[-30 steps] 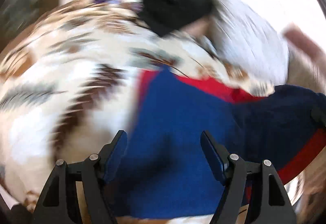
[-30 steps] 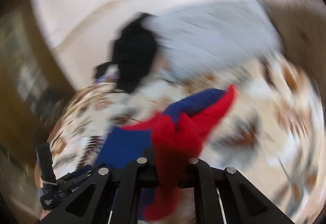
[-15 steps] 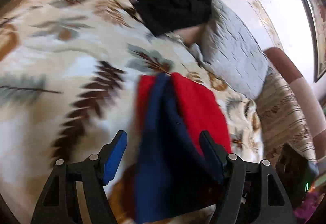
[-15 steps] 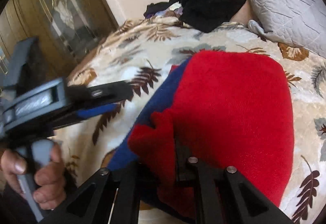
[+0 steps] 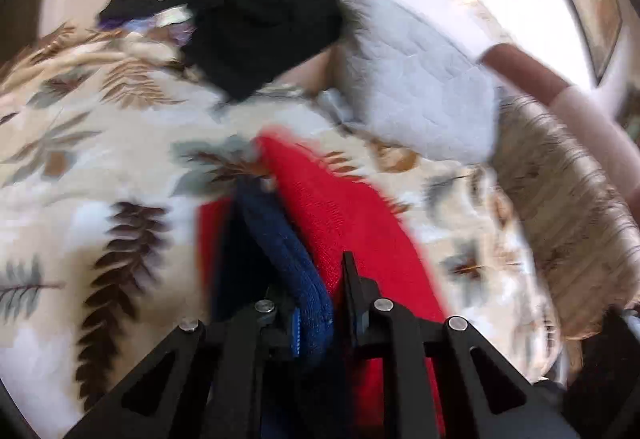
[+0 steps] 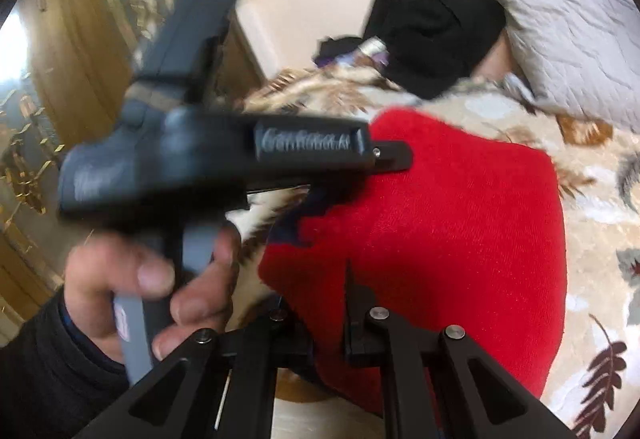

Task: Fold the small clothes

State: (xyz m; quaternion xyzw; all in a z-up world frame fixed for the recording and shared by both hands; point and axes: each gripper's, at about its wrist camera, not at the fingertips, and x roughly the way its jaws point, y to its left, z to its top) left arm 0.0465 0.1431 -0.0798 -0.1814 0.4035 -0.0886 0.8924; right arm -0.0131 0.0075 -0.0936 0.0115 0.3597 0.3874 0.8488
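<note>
A small red and blue knit garment (image 5: 344, 223) lies folded over on the leaf-patterned bedspread (image 5: 100, 167). In the left wrist view my left gripper (image 5: 320, 303) is shut on its blue folded edge (image 5: 296, 267). In the right wrist view my right gripper (image 6: 320, 323) is shut on the near edge of the red side of the garment (image 6: 440, 223). The left gripper's body (image 6: 224, 159) and the hand holding it show at the garment's left edge there, its fingertips hidden.
A black clothes pile (image 5: 260, 27) lies at the far end of the bed beside a grey quilted pillow (image 5: 416, 87). A striped cushion (image 5: 560, 207) is at the right. A wooden cabinet (image 6: 80, 59) stands to the left of the bed.
My left gripper was open over the garment and has now closed on its blue edge. My right gripper has kept its hold and brought the red side over the blue.
</note>
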